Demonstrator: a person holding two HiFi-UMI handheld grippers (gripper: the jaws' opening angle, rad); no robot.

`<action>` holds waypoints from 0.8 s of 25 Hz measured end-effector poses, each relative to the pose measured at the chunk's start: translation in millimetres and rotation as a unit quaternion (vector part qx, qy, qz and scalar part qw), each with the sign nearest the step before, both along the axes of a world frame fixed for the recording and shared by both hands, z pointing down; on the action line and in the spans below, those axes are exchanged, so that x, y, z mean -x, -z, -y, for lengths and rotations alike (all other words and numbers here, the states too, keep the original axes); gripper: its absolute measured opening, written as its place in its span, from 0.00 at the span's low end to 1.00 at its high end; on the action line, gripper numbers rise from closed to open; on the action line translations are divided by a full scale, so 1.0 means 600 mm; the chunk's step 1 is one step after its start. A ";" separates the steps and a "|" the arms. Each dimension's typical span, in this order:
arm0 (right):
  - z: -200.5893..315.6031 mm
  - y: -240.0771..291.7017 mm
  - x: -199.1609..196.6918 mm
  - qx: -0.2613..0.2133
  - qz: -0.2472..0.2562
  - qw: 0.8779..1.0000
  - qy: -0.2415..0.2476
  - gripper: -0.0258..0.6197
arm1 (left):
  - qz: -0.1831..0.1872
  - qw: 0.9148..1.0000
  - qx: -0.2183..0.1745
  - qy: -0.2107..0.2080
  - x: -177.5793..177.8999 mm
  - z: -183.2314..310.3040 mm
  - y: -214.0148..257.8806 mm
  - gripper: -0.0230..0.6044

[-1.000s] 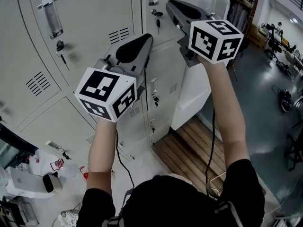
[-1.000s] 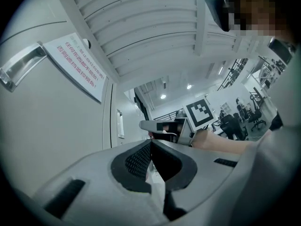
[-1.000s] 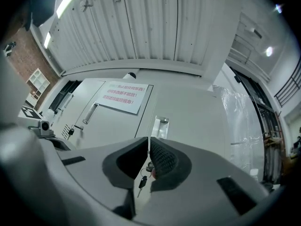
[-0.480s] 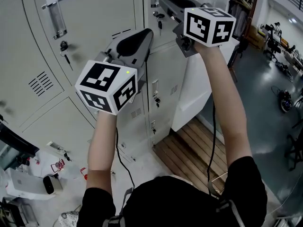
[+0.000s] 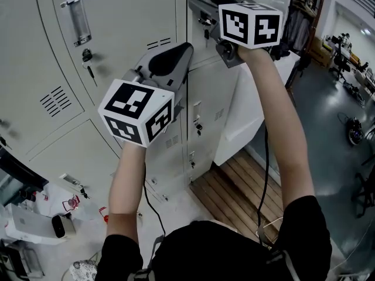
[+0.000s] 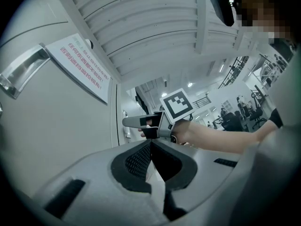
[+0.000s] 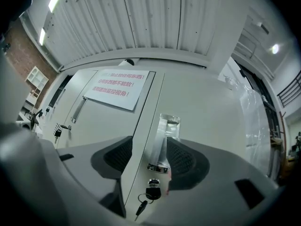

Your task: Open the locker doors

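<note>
Grey lockers (image 5: 123,34) fill the wall ahead. My right gripper (image 7: 153,147) is up at an upper door, and its jaws are opening. The door's upright pull handle (image 7: 164,138) stands between the pads without being pressed. A lock with hanging keys (image 7: 149,193) sits just below the handle. In the head view the right gripper (image 5: 198,6) reaches this door at the top. My left gripper (image 5: 180,50) hangs lower and left of it, close to the locker fronts. In its own view the left gripper (image 6: 151,144) is shut with nothing in it.
The neighbouring left door carries a paper notice (image 7: 117,89), a handle (image 5: 78,19) and a key (image 5: 88,60). A white door (image 5: 237,122) low on the right stands swung out over a wooden slat floor (image 5: 234,186). Bags and clutter (image 5: 41,221) lie at lower left.
My right gripper has moved left and up onto the upper door's handle. The left gripper has shifted only slightly.
</note>
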State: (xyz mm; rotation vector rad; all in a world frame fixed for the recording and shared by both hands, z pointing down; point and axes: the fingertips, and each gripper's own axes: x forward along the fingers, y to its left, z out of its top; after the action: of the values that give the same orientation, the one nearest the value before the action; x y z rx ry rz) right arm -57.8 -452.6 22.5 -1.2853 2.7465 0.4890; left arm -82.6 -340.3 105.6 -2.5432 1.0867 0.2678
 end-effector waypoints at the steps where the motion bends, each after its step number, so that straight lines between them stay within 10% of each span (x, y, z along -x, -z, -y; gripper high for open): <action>1: 0.003 0.002 0.002 0.001 -0.001 1.000 -0.003 0.37 | 0.001 1.000 0.001 0.001 0.002 0.001 -0.002 0.06; 20: 0.042 -0.005 0.022 0.026 -0.005 0.999 -0.027 0.37 | 0.008 1.000 0.012 0.009 0.019 0.001 -0.029 0.06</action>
State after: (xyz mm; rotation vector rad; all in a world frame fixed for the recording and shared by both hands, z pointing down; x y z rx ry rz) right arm -71.1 -477.9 25.5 -1.3756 2.7564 0.4317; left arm -93.8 -341.2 122.9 -2.5513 1.1124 0.2305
